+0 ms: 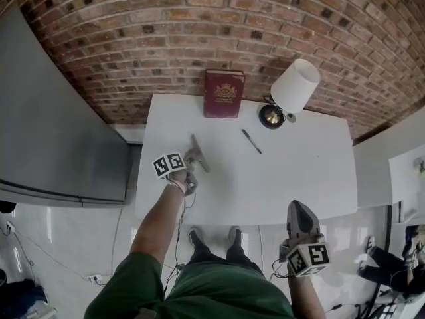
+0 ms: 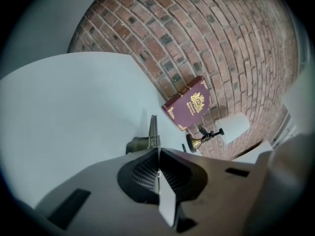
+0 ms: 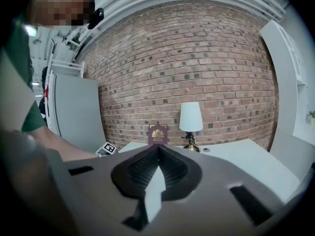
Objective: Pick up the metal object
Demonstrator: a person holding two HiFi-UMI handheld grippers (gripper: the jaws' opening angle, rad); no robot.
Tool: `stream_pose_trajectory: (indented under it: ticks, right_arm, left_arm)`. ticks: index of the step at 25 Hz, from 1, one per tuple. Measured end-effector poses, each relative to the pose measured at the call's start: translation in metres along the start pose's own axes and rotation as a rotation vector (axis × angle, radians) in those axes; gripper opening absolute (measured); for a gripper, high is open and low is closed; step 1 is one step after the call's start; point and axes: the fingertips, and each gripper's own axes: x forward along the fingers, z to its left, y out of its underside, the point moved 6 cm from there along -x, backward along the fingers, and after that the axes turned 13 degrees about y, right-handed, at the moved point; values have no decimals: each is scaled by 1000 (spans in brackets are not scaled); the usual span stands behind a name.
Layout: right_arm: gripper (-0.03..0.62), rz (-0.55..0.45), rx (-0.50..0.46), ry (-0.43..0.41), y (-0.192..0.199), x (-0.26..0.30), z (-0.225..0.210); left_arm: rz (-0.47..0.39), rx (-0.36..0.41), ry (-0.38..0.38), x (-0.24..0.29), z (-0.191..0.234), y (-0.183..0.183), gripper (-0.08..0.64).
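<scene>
Two grippers: left gripper [image 2: 158, 150] clamped on one metal object [image 2: 153, 129]; right gripper [image 3: 158, 147] closed, empty.

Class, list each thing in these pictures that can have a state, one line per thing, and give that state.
left gripper: shut on the metal object
metal object: clamped by its thin plate; whether lifted is unclear
right gripper: shut, empty, held off the table
book: closed, stood against the brick wall
lamp: upright, seems unlit
pen: lying flat, untouched
</scene>
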Motion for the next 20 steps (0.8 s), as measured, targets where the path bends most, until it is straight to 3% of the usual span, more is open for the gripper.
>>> stream_pose_trajectory:
  ticks: [8, 20]
  right_arm:
    - [3, -12, -21, -75, -3, 15, 5]
    - [3, -36, -50, -220, -11, 27, 19]
  left_arm:
    - [-74, 104, 103, -25, -38, -9, 9]
    - [-160, 368, 292, -84, -159, -7, 9]
